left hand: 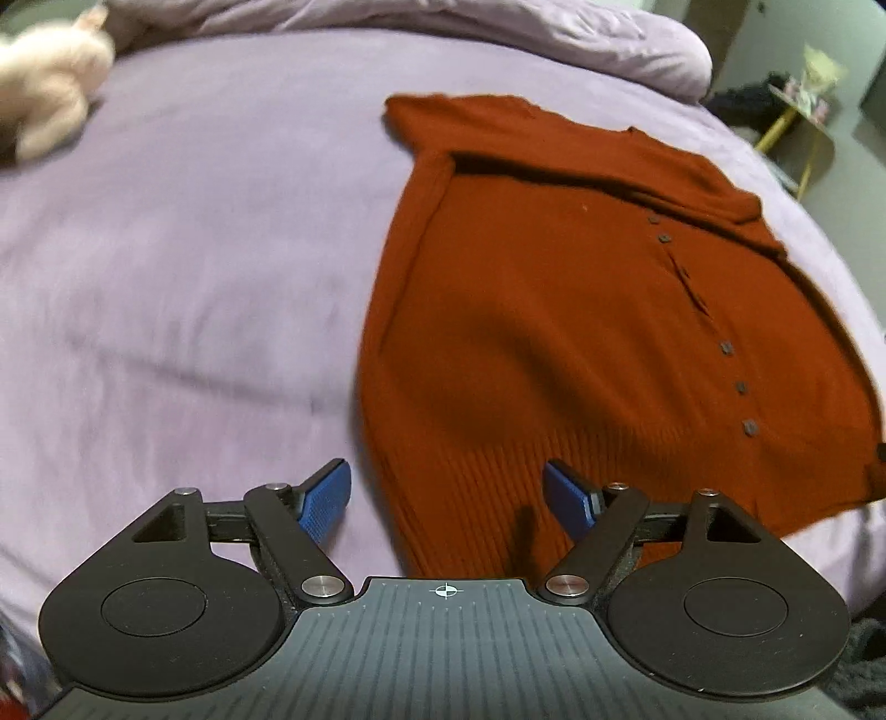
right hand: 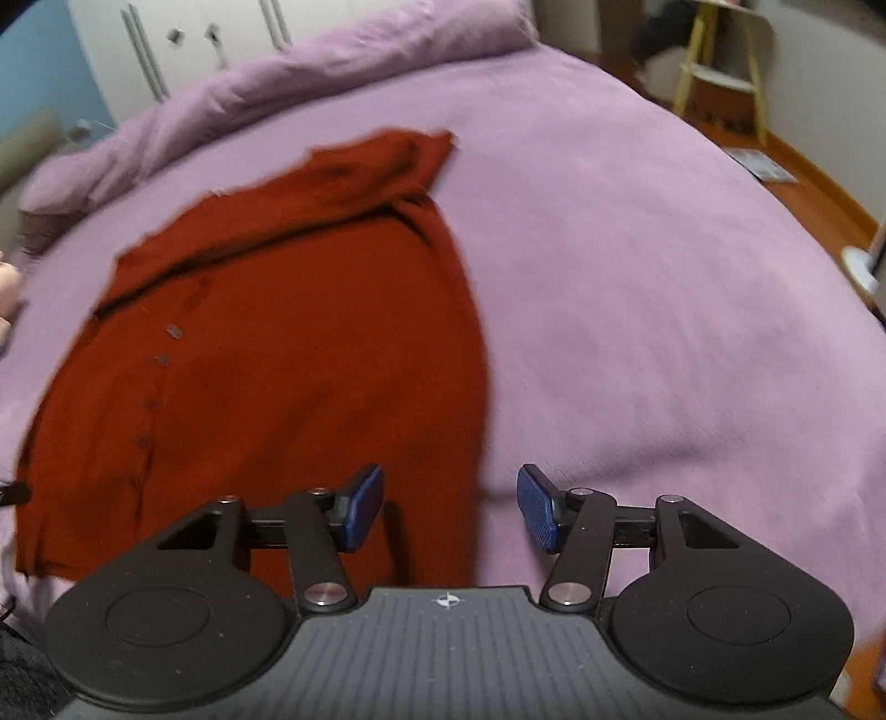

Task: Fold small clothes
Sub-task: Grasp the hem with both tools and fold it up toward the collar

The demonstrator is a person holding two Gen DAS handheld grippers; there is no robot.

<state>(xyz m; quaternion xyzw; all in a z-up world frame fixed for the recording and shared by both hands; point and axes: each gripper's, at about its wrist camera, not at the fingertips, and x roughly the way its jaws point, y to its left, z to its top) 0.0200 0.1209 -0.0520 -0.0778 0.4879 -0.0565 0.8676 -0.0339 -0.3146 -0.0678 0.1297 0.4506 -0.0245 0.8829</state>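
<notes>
**Cardigan flat on the bed, both grippers above its hem**

The cardigan [left hand: 581, 332], a rust-red knit with a row of dark buttons [left hand: 726, 348] down its front, lies spread on the purple bedcover [left hand: 194, 277]. Both sleeves are folded across the chest near the collar, forming a band along the top of the garment. The ribbed hem lies nearest the cameras.

In the left wrist view the cardigan fills the area from 12 to 4 o'clock, its hem reaching down to the left gripper [left hand: 447, 501]. The jaws stand wide apart and hold nothing; the left blue pad [left hand: 326, 507] is over bare bedcover, the right one over the ribbed hem, so the garment's side edge runs between them. A pale stuffed toy [left hand: 50, 99] lies at 10 o'clock, and a rumpled duvet [left hand: 498, 39] is heaped along 12 o'clock.

In the right wrist view the cardigan [right hand: 288, 354] sits from 9 to 12 o'clock. The right gripper [right hand: 449, 507] is likewise wide open and empty, its left pad over the cloth, its right over the bedcover [right hand: 637, 304]. A yellow-legged stool [right hand: 720, 61] stands on the floor at 1 o'clock.
</notes>
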